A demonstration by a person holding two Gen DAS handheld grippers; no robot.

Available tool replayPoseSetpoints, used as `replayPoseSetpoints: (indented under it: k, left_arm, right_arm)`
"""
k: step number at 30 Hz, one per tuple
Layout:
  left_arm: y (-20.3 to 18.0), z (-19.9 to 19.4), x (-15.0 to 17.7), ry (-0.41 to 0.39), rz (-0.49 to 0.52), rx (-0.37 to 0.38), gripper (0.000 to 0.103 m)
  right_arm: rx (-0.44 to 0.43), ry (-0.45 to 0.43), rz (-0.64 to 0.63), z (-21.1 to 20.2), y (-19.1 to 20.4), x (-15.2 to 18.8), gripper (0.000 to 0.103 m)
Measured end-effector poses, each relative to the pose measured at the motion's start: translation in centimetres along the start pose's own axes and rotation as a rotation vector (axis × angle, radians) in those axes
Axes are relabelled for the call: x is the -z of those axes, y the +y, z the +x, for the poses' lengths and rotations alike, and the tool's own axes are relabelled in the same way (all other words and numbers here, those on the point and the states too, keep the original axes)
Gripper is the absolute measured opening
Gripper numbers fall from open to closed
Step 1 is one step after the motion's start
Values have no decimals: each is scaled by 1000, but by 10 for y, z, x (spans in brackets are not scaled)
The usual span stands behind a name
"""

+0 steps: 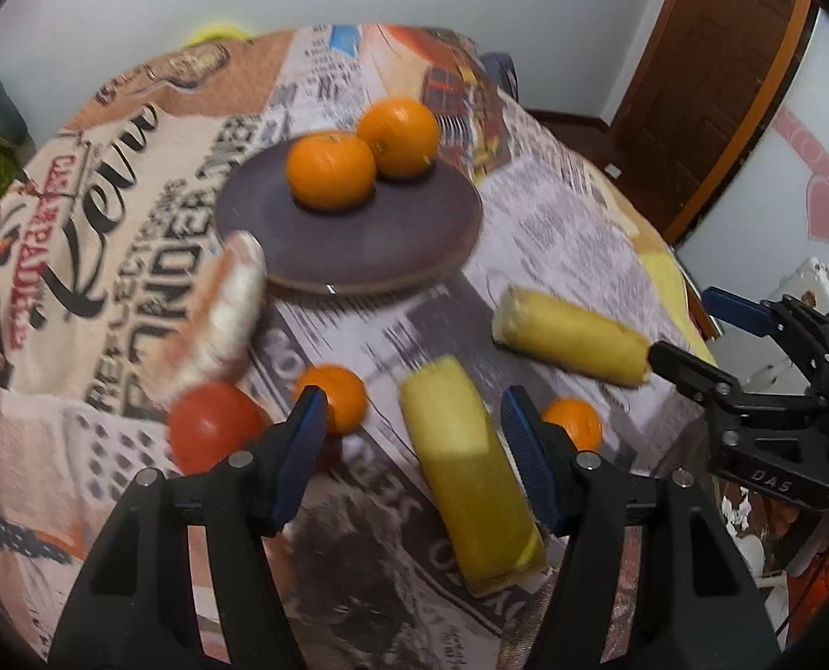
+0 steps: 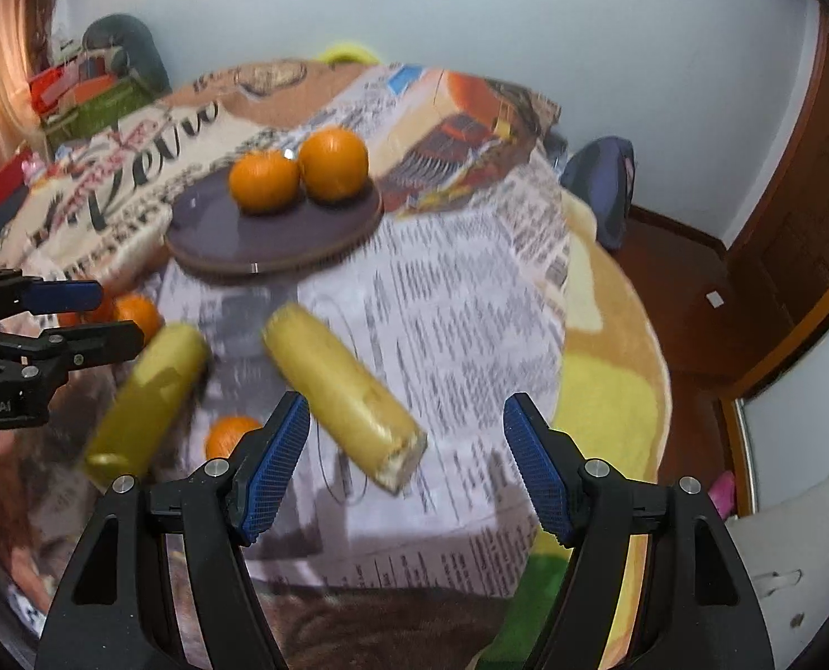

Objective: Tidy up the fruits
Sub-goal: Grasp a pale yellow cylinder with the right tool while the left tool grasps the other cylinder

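Note:
A dark round plate (image 1: 353, 234) (image 2: 280, 240) holds two oranges (image 1: 330, 177) (image 1: 399, 137) (image 2: 265, 181) (image 2: 333, 164). On the printed cloth lie two yellow corn cobs (image 1: 470, 491) (image 1: 573, 336) (image 2: 342, 396) (image 2: 146, 396), a pale pinkish cob (image 1: 222, 312), a red tomato (image 1: 213, 427) and two small oranges (image 1: 333, 396) (image 1: 573, 421) (image 2: 230, 435). My left gripper (image 1: 414, 458) is open, above the near corn cob. My right gripper (image 2: 406, 463) (image 1: 688, 329) is open, above the other cob's end.
The round table (image 2: 615, 407) is covered by a newspaper-print cloth (image 1: 135, 257). A brown door (image 1: 716, 72) and wooden floor are at the right. A green crate with clutter (image 2: 85, 106) stands behind the table at left.

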State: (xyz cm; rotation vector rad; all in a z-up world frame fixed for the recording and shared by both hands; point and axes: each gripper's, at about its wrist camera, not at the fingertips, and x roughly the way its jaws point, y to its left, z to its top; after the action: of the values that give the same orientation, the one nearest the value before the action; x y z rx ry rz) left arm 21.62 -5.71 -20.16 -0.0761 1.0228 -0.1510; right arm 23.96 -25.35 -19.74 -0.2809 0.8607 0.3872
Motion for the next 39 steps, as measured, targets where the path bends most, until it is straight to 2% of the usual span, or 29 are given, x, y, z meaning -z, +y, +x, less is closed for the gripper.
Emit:
replayPoseSetpoints:
  k: [6,11,12,14,17,22,25,33,39]
  left_arm:
    - [-8,19,10,51,-9,12,63]
    - [-9,32,14,82,-22,29,55]
    - [-10,32,14,77,-20,26,54]
    - [-10,32,14,80,-18,47,45]
    - [-10,33,13,80,-10,53,44]
    - [-5,31,11,87,1,76,43]
    - [-1,24,11,80,15,76,42]
    - [14,6,19,88,75,68,42]
    - [17,11,26,119,94,78,42]
  right_arm:
    - [-37,41,15,22,-1,10,69]
    - [-72,62,9,36,3,8,68]
    - [-85,70,7,39,5,7,67]
    - [-104,86,-1,44,8,8,58]
    - [-104,89,-11,45,11,11,55]
    - [-134,87,24,34,6,19,41]
    - [-126,85,42,27,5,26,38]
    - [-124,96,115,4,8,55,34]
    - [-160,116,130,-1,9,57,34]
